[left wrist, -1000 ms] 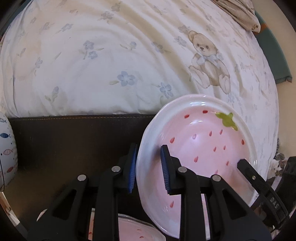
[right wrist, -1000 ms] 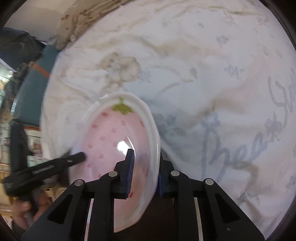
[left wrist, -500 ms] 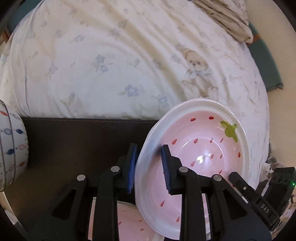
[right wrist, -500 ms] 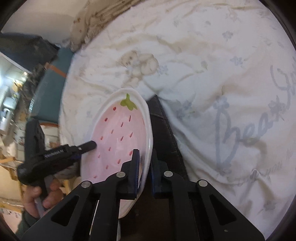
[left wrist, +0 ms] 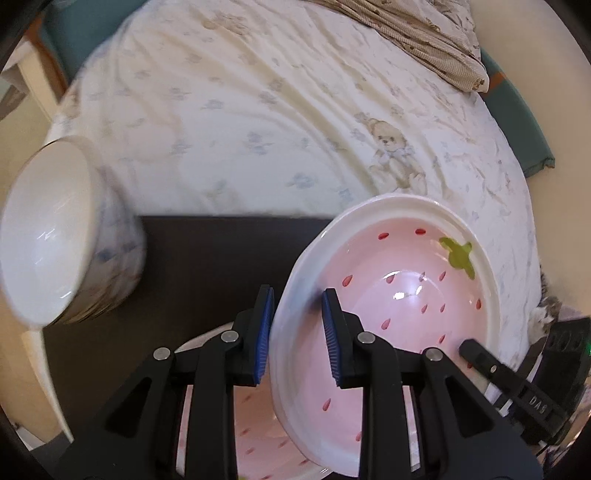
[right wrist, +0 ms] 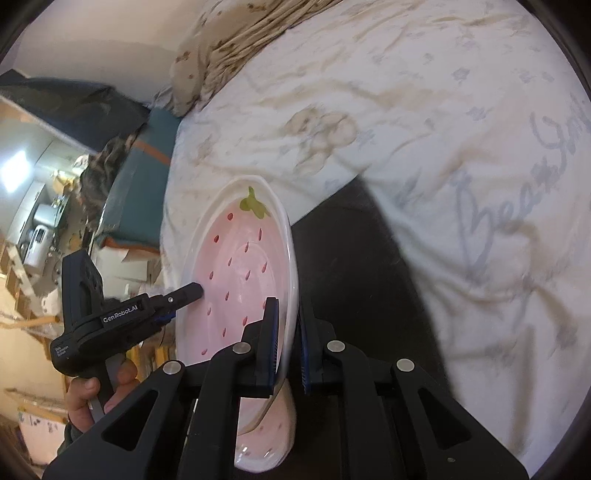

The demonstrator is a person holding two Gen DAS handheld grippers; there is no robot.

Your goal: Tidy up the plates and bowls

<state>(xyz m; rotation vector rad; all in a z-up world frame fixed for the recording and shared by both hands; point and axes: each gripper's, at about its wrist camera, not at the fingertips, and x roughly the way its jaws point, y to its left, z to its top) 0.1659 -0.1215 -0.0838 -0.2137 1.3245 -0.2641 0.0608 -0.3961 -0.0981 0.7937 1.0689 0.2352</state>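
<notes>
A pink strawberry-pattern plate (left wrist: pixel 399 291) hangs tilted above the dark table (left wrist: pixel 207 266), held at two places on its rim. My left gripper (left wrist: pixel 297 325) is shut on the plate's left rim, blue pads on either side. My right gripper (right wrist: pixel 290 332) is shut on the opposite rim of the same plate (right wrist: pixel 240 266). The right wrist view also shows the left gripper (right wrist: pixel 184 293) with a hand on it. A second strawberry plate (left wrist: pixel 240 424) lies on the table right under the held one, also visible in the right wrist view (right wrist: pixel 266 435).
Several white bowls with a blue pattern stand stacked (left wrist: pixel 55 240) at the table's left edge. Behind the table lies a bed under a cream quilt with a teddy bear print (left wrist: pixel 391 147). A beige checked cloth (left wrist: pixel 424 33) is at the far right.
Both grippers have risen with the strawberry plate. The right jaws have closed tighter on its rim. The bowl stack has come into the left wrist view, and more of the lower plate shows.
</notes>
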